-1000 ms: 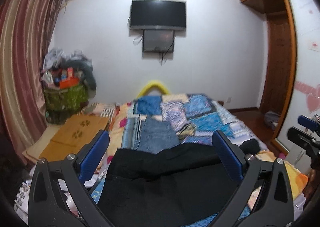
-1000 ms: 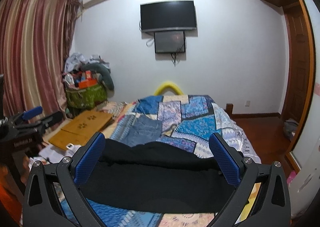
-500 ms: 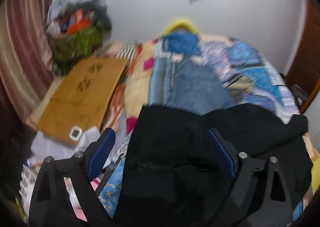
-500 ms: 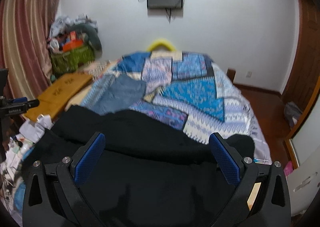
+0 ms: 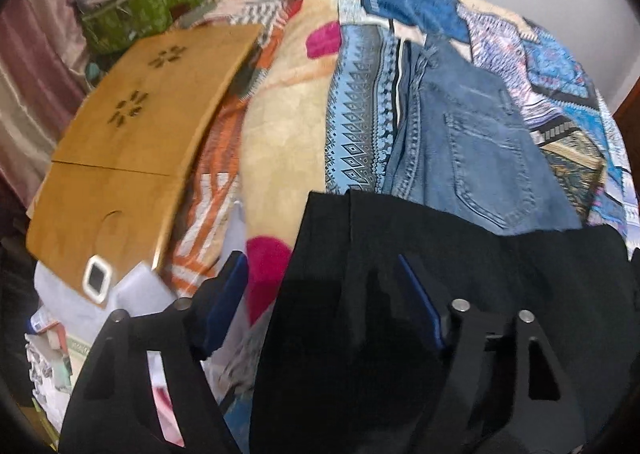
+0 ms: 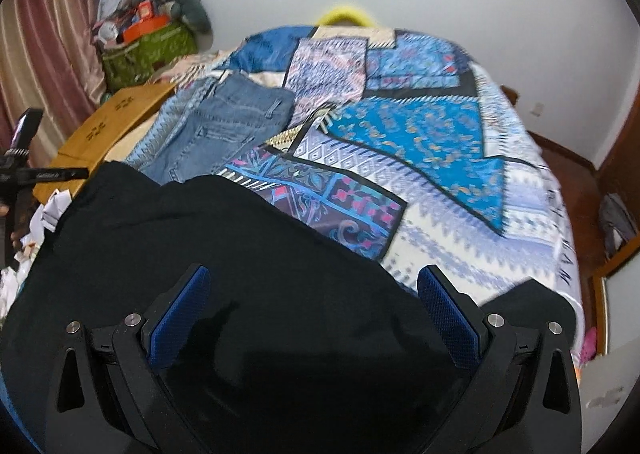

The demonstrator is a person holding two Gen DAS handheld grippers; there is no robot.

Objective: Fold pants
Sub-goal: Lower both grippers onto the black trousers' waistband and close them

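Black pants [image 5: 500, 286] lie spread across the near end of the bed; they also fill the lower part of the right wrist view [image 6: 240, 254]. My left gripper [image 5: 324, 300] is open, low over the pants' left edge, its right finger over the cloth and its left finger beyond the edge. My right gripper [image 6: 312, 312] is open wide, just above the pants, near their right end. Neither holds cloth.
Folded blue jeans [image 5: 472, 142] lie beyond the black pants on the patchwork bedspread [image 6: 420, 126]. A wooden lap table [image 5: 132, 126] lies left of the bed, with a green basket [image 6: 148, 50] of clutter behind. The bed's right edge drops to a wood floor [image 6: 568, 158].
Both grippers have tilted down and moved closer to the black pants; the wall and TV have left view. Both stay open.
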